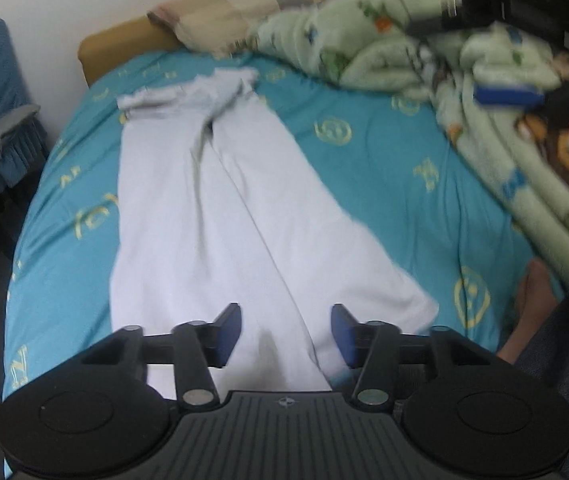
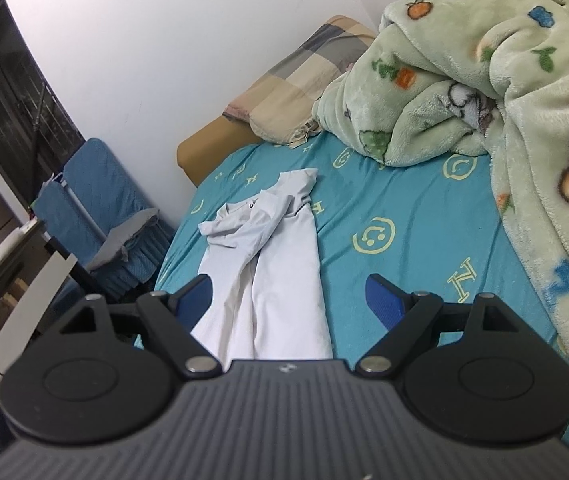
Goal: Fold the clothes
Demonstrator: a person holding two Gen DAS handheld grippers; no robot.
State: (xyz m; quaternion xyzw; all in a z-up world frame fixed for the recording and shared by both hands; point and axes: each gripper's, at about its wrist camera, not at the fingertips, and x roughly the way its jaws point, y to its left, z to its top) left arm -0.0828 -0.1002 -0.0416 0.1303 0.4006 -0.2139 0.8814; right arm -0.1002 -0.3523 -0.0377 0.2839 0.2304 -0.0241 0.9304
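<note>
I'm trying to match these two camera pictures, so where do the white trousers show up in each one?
Left wrist view: the white trousers fill the centre, legs running down between the open jaws, waistband at the far end.
Right wrist view: the white trousers lie left of centre, smaller, legs reaching under the camera body.
Shared landmark: the checked pillow at the head of the bed.

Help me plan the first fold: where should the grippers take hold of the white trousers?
Grip the white trousers at the leg hems nearest the left gripper, coming from the foot end. The legs lie flat and lengthwise on the bed sheet, waistband far, so the hems can lift toward it.
</note>
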